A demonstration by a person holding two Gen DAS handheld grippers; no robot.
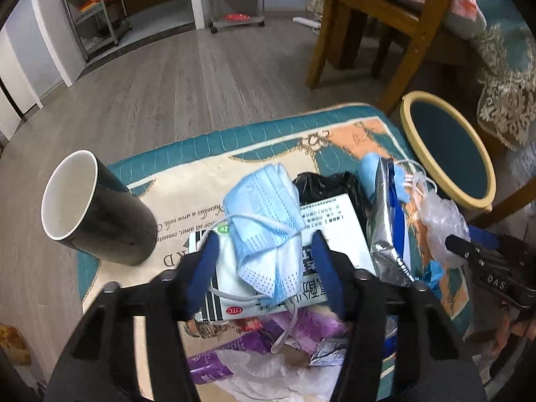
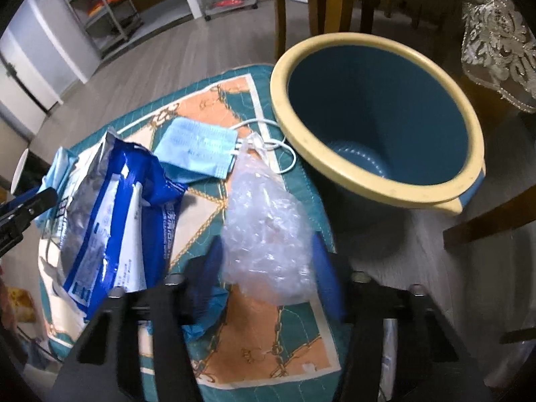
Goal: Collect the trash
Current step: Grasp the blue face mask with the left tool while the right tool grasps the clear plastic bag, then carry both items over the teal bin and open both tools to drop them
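A crumpled blue face mask [image 1: 264, 221] lies on a white medicine box [image 1: 338, 234]. My left gripper [image 1: 266, 251] straddles the mask, its blue fingers a little clear of it on each side. A crumpled clear plastic bag [image 2: 268, 234] sits between the fingers of my right gripper [image 2: 268, 254], and both pads touch its sides. The blue bin with a cream rim [image 2: 378, 187] stands open just right of the bag. A silver and blue pouch [image 2: 110, 221] and a second blue mask [image 2: 197, 150] lie on the patterned mat [image 2: 254, 345].
A black cup [image 1: 100, 207] with a white inside stands at the mat's left. A black bag [image 1: 325, 184], a purple packet [image 1: 207, 365] and white tissue [image 1: 268, 375] lie around the box. A wooden chair [image 1: 335, 33] and a draped table stand behind the bin.
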